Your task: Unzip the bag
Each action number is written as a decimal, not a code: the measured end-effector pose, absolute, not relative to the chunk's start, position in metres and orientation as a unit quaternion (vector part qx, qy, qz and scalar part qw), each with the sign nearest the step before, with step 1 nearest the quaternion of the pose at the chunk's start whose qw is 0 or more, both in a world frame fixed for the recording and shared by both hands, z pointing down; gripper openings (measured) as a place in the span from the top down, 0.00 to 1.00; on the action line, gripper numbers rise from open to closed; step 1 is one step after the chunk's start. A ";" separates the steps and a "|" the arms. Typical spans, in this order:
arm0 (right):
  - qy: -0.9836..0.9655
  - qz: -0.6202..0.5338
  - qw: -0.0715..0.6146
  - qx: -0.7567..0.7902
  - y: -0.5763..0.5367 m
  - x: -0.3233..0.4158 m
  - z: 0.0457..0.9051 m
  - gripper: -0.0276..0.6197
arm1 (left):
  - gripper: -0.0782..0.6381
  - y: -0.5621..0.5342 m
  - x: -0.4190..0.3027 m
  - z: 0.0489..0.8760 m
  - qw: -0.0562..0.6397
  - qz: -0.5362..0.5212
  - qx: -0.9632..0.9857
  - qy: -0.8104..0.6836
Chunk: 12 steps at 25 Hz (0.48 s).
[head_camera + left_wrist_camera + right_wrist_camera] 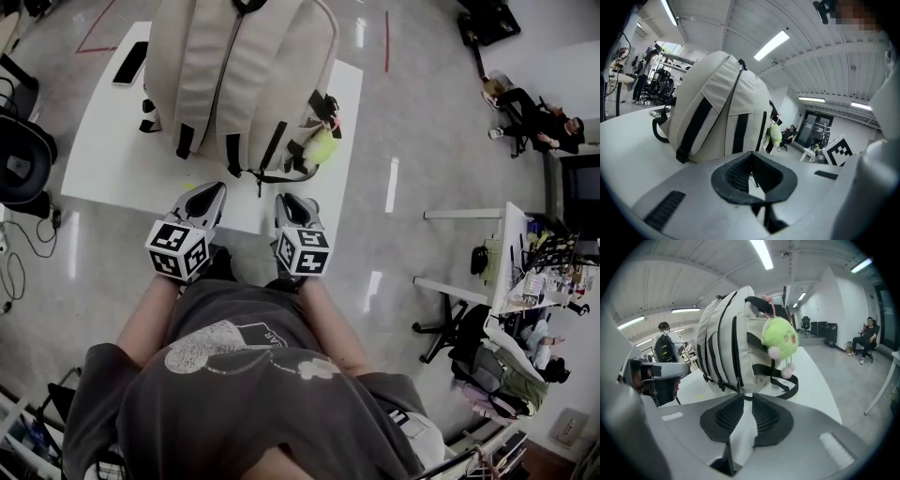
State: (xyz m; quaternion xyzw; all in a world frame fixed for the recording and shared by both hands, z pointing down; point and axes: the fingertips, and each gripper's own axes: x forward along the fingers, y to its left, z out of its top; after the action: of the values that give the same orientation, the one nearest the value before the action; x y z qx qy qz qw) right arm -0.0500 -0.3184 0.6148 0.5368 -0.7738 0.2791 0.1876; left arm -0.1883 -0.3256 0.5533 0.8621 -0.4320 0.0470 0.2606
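Note:
A beige backpack (239, 75) with black straps lies on the white table (112, 159), its strap side up. A green plush toy (321, 145) hangs at its right side. Both grippers hover at the table's near edge, just short of the bag and not touching it. My left gripper (211, 190) points at the bag's lower left part (717, 108); its pads meet at the tips, with nothing held. My right gripper (291, 199) faces the bag's side (726, 343), where black zipper lines (735, 357) run, below the plush (780, 336). Its jaws stand slightly apart and empty.
A dark phone (130, 63) lies at the table's far left corner. A black chair (23, 159) stands left of the table. Seated people (534, 117) and cluttered desks (534, 272) are off to the right, and red tape lines (386, 42) mark the floor.

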 end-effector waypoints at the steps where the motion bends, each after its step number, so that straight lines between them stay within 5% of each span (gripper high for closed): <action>1: -0.775 0.279 0.183 0.536 -0.317 -0.046 0.612 0.88 | 0.88 -0.320 -0.186 0.551 0.259 0.047 0.860 -0.437; 12: -0.816 0.264 0.148 0.493 -0.281 0.024 0.579 0.96 | 0.88 -0.257 -0.131 0.526 0.224 0.052 0.830 -0.508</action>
State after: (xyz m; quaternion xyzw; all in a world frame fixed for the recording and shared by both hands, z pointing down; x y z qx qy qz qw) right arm 0.0236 -0.2814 0.5791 0.4933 -0.8157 0.2636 0.1477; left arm -0.1310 -0.2567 0.5259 0.8304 -0.5077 0.0521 0.2236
